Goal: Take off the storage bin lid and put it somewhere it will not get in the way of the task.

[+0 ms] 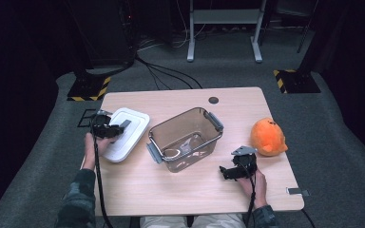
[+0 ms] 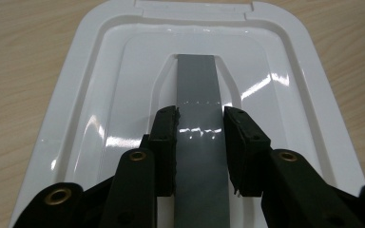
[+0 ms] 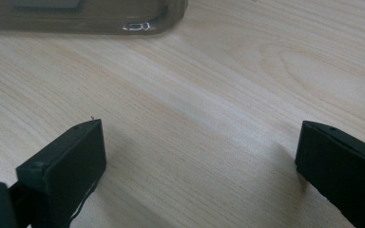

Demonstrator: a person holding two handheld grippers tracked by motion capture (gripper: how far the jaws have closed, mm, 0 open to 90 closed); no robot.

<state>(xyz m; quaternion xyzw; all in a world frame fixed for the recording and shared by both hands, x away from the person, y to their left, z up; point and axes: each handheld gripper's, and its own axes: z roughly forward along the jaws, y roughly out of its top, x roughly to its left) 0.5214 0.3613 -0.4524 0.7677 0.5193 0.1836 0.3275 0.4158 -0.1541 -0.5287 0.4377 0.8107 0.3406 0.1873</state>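
Your right gripper [image 1: 228, 172] sits nearest you, low over the table [image 1: 180, 190] toward its right front. Its jaws are spread wide with bare wood between them in the right gripper view, and the bin's lower corner [image 3: 138, 19] lies ahead, apart from both jaws. Open wood runs from this gripper to the front edge and leftward across the front half of the table.

A small grey clip [image 1: 298, 191] hangs at the right front edge, near your right forearm.

Your left gripper [image 1: 116, 128] is over the lid [image 1: 128, 137], which lies flat at the left of the table, one corner at or just over the left edge. In the left gripper view the jaws [image 2: 199, 147] stand either side of the grey handle [image 2: 197, 90] in the lid's centre recess, nearly touching its edges; whether they actually grip it, you cannot tell.

The bin [image 1: 186, 137], clear and brownish with grey end latches, stands mid-table, just beside the lid, a narrow strip of wood between them.

The orange plush [image 1: 267, 137] rests near the right edge, well apart from the bin.

Farthest, a dark round grommet [image 1: 213, 100] sits near the back edge, with clear wood around it.
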